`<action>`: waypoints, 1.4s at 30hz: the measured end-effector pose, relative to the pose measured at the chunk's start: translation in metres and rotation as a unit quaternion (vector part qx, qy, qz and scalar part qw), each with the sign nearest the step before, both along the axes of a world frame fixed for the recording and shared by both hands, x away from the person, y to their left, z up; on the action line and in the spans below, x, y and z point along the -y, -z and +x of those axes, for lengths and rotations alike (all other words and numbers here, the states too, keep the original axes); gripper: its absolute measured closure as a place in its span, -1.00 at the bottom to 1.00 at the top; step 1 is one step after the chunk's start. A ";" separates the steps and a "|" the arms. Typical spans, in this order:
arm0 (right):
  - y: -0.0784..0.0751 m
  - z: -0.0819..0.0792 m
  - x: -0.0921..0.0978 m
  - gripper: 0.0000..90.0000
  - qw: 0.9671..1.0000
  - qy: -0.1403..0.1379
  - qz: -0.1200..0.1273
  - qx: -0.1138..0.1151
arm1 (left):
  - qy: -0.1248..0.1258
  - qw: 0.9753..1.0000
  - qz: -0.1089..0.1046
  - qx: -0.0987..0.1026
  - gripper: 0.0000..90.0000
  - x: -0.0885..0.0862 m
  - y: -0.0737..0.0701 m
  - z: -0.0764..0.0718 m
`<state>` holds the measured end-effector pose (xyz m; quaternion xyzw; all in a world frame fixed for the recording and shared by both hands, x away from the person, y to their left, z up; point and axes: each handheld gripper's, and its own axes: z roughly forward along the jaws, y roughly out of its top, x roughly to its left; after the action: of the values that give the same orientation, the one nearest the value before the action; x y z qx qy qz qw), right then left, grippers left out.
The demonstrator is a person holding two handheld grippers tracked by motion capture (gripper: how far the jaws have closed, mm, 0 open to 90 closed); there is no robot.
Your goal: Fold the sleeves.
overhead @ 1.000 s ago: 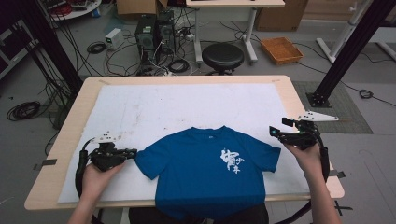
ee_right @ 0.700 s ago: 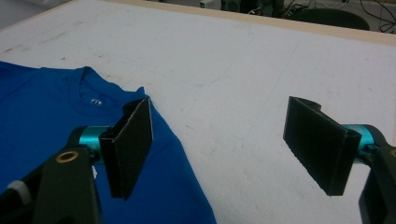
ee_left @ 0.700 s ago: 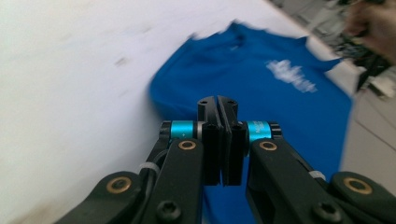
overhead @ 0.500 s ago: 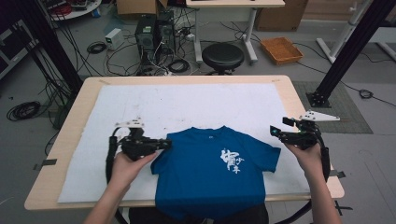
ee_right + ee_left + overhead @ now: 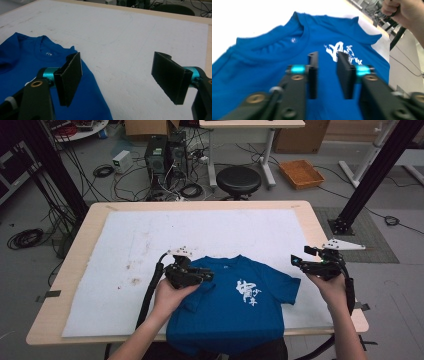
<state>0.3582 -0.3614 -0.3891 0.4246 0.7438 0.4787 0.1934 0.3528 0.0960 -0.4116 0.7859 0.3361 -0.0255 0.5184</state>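
jaws: left gripper (image 5: 327,75) narrowly apart | right gripper (image 5: 125,80) wide apart | one blue t-shirt (image 5: 235,307)

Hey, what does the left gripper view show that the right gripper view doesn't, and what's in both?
Left gripper view alone: the white print on the shirt's chest, the person's right hand in the far corner, and the left gripper with jaws narrowly apart above the fabric.

Right gripper view alone: the right gripper with jaws wide open, the white mat and the wooden table edge.

Both: the blue T-shirt and its collar.
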 end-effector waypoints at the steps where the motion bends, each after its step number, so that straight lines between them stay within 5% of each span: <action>1: 0.000 0.000 0.000 -0.46 1.000 0.001 0.000 0.000 | -0.002 1.000 -0.003 0.013 0.35 -0.003 -0.002 -0.001; 6: 0.002 -0.001 0.003 -0.32 1.000 0.007 0.003 -0.008 | -0.033 0.997 -0.001 0.067 0.17 -0.029 -0.010 -0.008; 12: 0.010 -0.008 0.009 0.10 0.999 0.002 -0.002 -0.036 | -0.108 0.986 0.034 0.121 0.14 -0.090 -0.005 -0.024; 21: 0.037 -0.021 0.023 0.43 0.994 0.013 -0.008 -0.108 | -0.174 0.978 0.048 0.106 0.14 -0.143 0.014 -0.031; 27: 0.047 -0.018 0.020 0.52 0.988 0.016 -0.010 -0.152 | -0.181 0.978 0.052 0.087 0.14 -0.154 0.023 -0.029; 28: 0.051 -0.017 0.019 0.68 0.985 0.016 -0.020 -0.173 | -0.180 0.979 0.052 0.084 0.13 -0.153 0.024 -0.029; 29: 0.051 -0.017 0.019 0.68 0.985 0.016 -0.020 -0.173 | -0.176 0.979 0.054 0.084 0.13 -0.153 0.024 -0.028; 30: 0.053 -0.018 0.018 0.90 0.984 0.013 -0.031 -0.176 | -0.174 0.979 0.055 0.085 0.13 -0.152 0.025 -0.028; 38: 0.027 -0.025 0.010 0.98 0.991 -0.007 -0.001 -0.135 | -0.176 0.979 0.057 0.084 0.13 -0.151 0.025 -0.027; 41: 0.017 -0.028 0.001 0.98 0.992 -0.019 0.002 -0.128 | -0.175 0.979 0.058 0.083 0.13 -0.152 0.026 -0.026; 42: 0.002 -0.033 -0.020 0.98 0.992 -0.035 -0.007 -0.119 | -0.173 0.980 0.057 0.081 0.13 -0.151 0.027 -0.026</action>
<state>0.3256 -0.3419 -0.3909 0.4504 0.7794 0.4262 0.0896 0.3272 0.2467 -0.4381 0.7432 0.4249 0.1477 0.4952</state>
